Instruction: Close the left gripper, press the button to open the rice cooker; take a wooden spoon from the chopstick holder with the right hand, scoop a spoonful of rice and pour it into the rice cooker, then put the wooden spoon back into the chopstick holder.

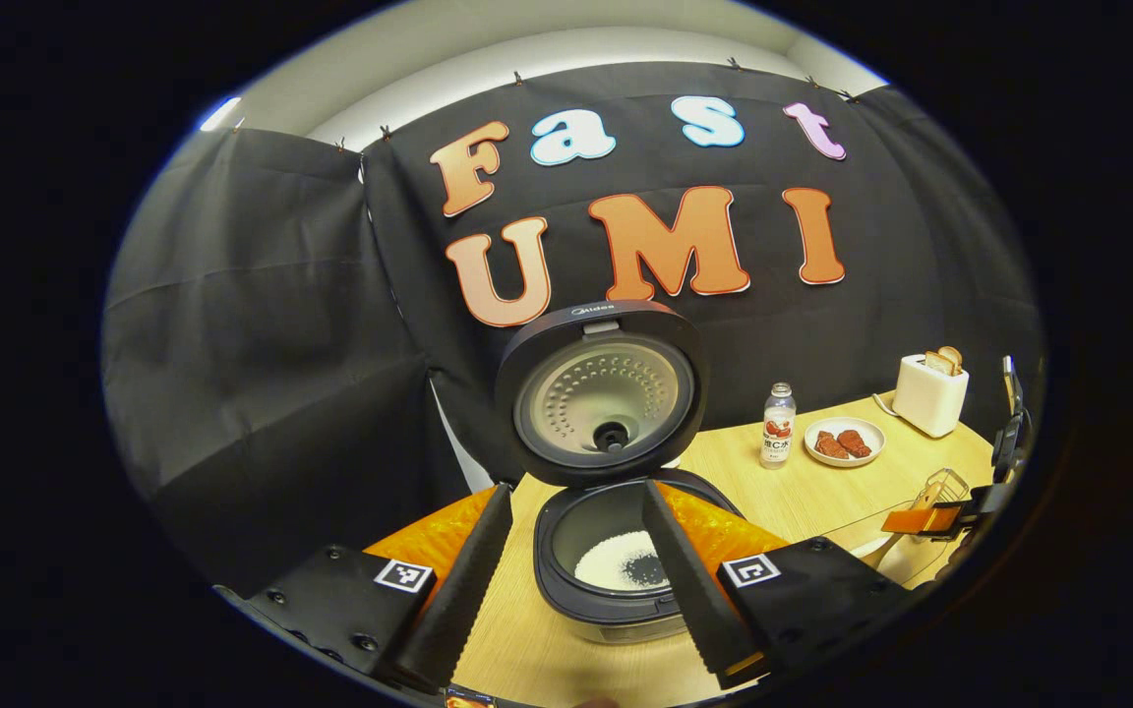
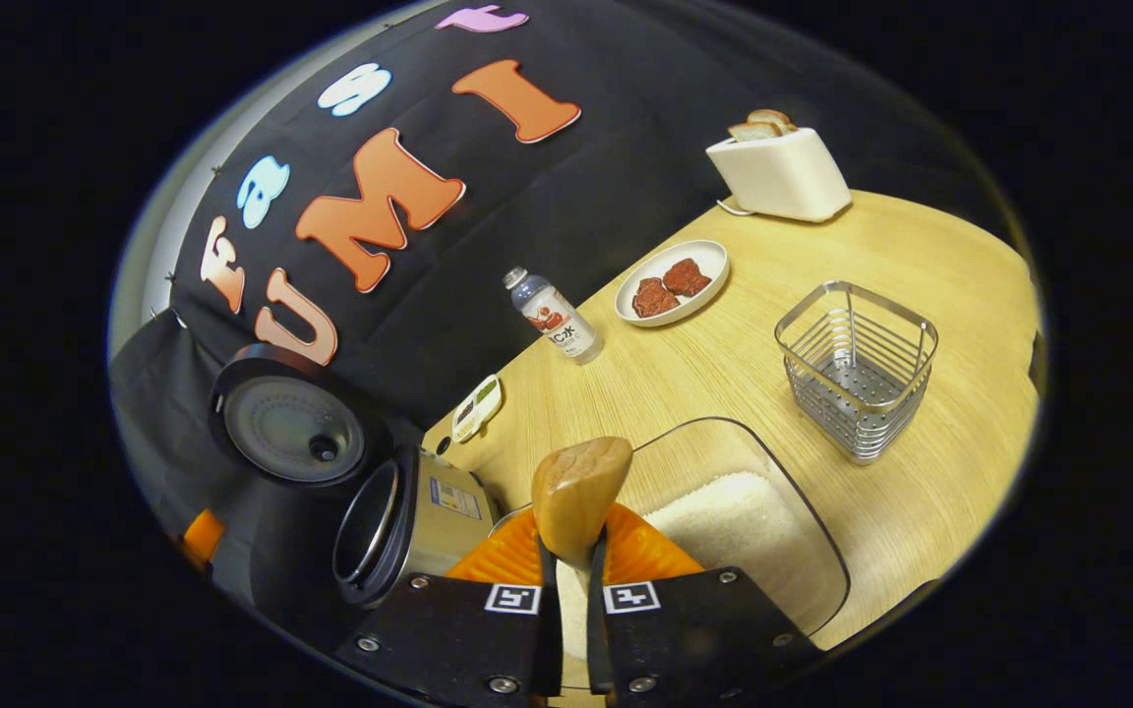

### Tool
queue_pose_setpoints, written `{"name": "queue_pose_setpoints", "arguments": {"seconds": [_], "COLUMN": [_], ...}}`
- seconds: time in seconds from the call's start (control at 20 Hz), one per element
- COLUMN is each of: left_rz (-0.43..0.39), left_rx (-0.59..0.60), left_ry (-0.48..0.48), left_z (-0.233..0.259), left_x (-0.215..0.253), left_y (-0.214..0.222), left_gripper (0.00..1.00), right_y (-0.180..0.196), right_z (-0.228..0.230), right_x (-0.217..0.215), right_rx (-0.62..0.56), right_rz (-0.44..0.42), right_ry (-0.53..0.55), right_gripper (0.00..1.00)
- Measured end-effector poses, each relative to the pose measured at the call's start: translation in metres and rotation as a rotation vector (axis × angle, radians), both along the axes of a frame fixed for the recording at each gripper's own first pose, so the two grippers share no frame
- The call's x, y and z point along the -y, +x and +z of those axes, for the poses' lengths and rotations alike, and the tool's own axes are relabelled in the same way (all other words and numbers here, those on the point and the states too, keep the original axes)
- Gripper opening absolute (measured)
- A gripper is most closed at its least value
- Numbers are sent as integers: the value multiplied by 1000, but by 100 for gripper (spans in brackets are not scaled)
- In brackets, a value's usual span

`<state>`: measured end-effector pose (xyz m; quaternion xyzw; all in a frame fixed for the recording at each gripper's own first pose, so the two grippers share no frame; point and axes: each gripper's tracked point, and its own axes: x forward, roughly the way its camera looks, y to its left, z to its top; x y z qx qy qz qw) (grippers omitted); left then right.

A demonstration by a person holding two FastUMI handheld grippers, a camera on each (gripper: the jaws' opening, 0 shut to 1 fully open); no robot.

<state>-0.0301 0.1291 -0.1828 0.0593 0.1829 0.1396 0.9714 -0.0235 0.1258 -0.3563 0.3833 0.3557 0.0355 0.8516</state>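
Note:
The rice cooker (image 1: 616, 590) stands with its lid (image 1: 601, 393) raised, and white rice with a dark patch lies in its pot. My left gripper (image 1: 576, 487) is open, its fingers spread to either side of the pot and touching nothing. My right gripper (image 2: 571, 556) is shut on the handle of the wooden spoon (image 2: 578, 497), whose bowl points up and away over the clear rice container (image 2: 724, 521). I cannot tell whether the spoon holds rice. The wire chopstick holder (image 2: 857, 369) stands empty to the right. The cooker (image 2: 399, 521) sits left of the spoon.
On the wooden table (image 2: 921, 256) at the back stand a small bottle (image 2: 555, 317), a plate of reddish meat (image 2: 673, 283) and a white toaster with bread (image 2: 778, 175). A small flat item (image 2: 478, 406) lies near the cooker. Black cloth walls the booth.

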Motion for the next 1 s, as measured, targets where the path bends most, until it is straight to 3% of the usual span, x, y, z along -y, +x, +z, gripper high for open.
{"name": "queue_pose_setpoints", "arguments": {"seconds": [0.05,0.1,0.15,0.2,0.3,0.35,0.4,0.45,1.0], "left_rz": [2,3,6,6,6,5,5,5,1], "left_rx": [2,0,-1,-3,-5,-4,-3,-4,11], "left_ry": [-1,-3,-4,-6,-5,0,4,6,3], "left_z": [0,0,-1,-2,-1,-1,0,0,6], "left_x": [-1,0,0,1,3,3,4,5,23], "left_y": [1,1,1,3,3,3,3,3,10], "left_gripper": [92,84,99,92,92,84,84,92,92], "right_y": [0,4,4,4,1,0,0,0,13], "right_z": [-1,-4,-6,-7,-11,-9,-7,-5,21], "right_x": [0,3,4,5,10,12,14,17,75], "right_rx": [-10,-17,-27,-34,-54,-57,-59,-54,-9], "right_rz": [-5,-16,-21,-28,-44,-59,-71,-79,-161], "right_ry": [31,54,78,94,148,185,219,247,363], "right_gripper": [9,9,10,9,9,9,9,9,9]}}
